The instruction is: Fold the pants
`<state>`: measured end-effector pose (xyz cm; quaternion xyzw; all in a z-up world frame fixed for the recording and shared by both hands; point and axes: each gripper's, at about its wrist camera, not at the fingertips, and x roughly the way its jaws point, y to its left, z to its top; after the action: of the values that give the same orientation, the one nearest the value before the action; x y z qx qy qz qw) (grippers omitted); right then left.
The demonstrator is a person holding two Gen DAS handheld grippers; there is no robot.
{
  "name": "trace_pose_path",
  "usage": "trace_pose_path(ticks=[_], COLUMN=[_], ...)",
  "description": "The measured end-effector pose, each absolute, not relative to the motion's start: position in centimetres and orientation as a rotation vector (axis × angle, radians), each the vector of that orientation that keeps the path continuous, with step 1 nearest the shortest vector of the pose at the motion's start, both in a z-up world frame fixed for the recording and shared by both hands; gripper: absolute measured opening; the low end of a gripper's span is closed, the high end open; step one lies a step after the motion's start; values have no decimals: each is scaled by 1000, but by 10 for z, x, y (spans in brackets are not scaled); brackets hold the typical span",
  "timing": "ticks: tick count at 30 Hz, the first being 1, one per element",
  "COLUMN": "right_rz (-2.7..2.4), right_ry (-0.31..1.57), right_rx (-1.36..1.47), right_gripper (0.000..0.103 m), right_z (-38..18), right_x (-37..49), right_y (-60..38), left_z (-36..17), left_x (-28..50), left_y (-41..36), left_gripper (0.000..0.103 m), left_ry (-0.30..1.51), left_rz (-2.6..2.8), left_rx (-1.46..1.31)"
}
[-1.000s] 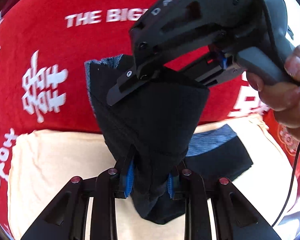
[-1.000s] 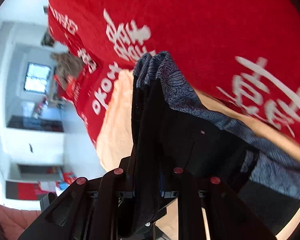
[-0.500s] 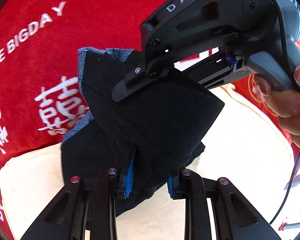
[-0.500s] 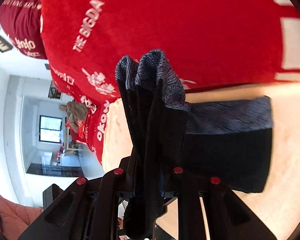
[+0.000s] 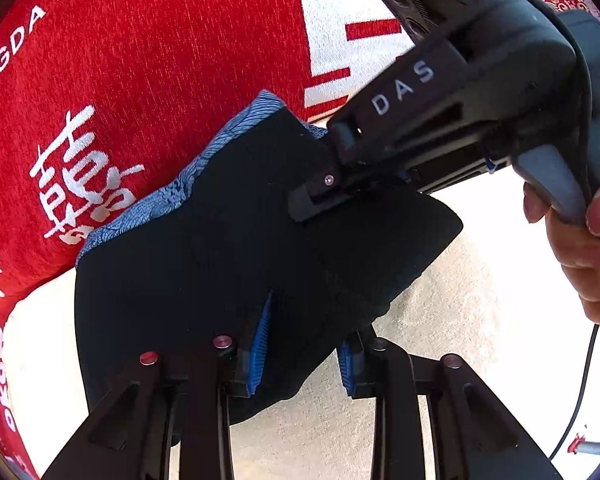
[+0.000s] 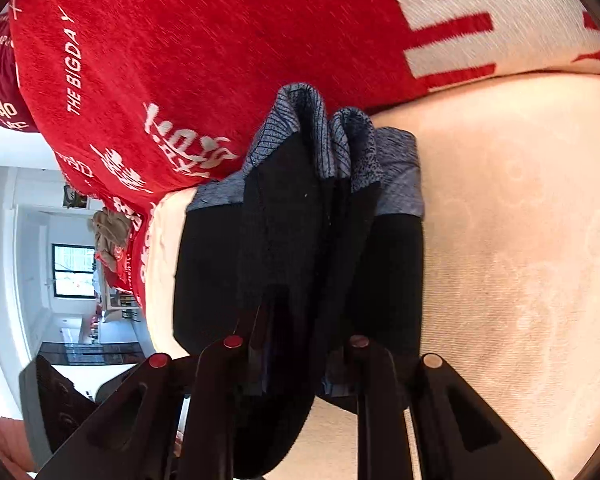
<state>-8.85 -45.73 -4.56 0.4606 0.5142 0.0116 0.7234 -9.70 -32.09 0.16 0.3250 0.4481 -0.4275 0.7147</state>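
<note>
The black pants (image 5: 204, 264) with a blue-grey patterned waistband (image 5: 168, 196) are folded into a thick bundle over a cream cushion. My left gripper (image 5: 304, 356) is shut on the bundle's near edge, cloth bulging between its blue pads. My right gripper (image 5: 320, 196) comes in from the upper right and is shut on the far edge. In the right wrist view the pants (image 6: 296, 240) stand in layered folds between the right gripper's (image 6: 296, 364) fingers, waistband (image 6: 312, 136) on top, with a lower layer lying flat on the cushion.
The cream cushion (image 5: 440, 352) lies under the pants and shows in the right wrist view (image 6: 520, 240) too. A red cover with white lettering (image 5: 140, 60) rises behind it. A hand (image 5: 580, 248) holds the right gripper. A room with a window (image 6: 72, 268) shows at left.
Both grippers have carried the held layers down and across over the part lying on the cushion. The bundle now sits lower and more stacked. Both grips have stayed shut.
</note>
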Motion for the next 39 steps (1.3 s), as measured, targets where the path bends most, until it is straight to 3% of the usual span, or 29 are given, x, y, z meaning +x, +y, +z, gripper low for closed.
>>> trace_pose_path(ticks=[4,6,7,8,14,16,18,25,26,28,30,39], right_rz=[2,-19,-31,-51,-202,-213,-237,-256,-266,-276,-283,-415], right_ry=[1154,1177,1192,1210,1264,1253,1249,1072,1063,1037,1024,1231], right_rx=[964,911,883,854,812,873,918,1319,1342,1365,1332,839], right_gripper=[33,40,40,40,41,47,62,62,61,35,27,23], right_z=[-39,-28,-26,-24,-11,-7,-2,-19,-23,-26,-18,1], right_x=[-93,-90,-89,-87,-92,-110,-126,-181,-181,-178,-171,-117], right_y=[-450,-448,-447,-447,-446,-448,-442,-424,-422,-421,-421,-400], left_z=[8,11,13,16,24,24,23,30,29,25,24,13], left_x=[-97,-98,-97,-98,-93,-81,-67,-30,-24,-11,-3,21], left_y=[-315,-311,-308,-304,-282,-272,-262,-233,-232,-226,-220,-195], left_gripper=[31,38,55,65,65,65,65,65,65,65,65,65], left_ry=[1002,1010,1018,1021,1063,1097,1121,1139,1151,1198,1256,1339], left_rz=[-951,-970,-982,-988,-1004,-983,-957,-876,-871,-851,-825,-752], left_rx=[732,746,747,747,741,713,688,639,633,603,571,557])
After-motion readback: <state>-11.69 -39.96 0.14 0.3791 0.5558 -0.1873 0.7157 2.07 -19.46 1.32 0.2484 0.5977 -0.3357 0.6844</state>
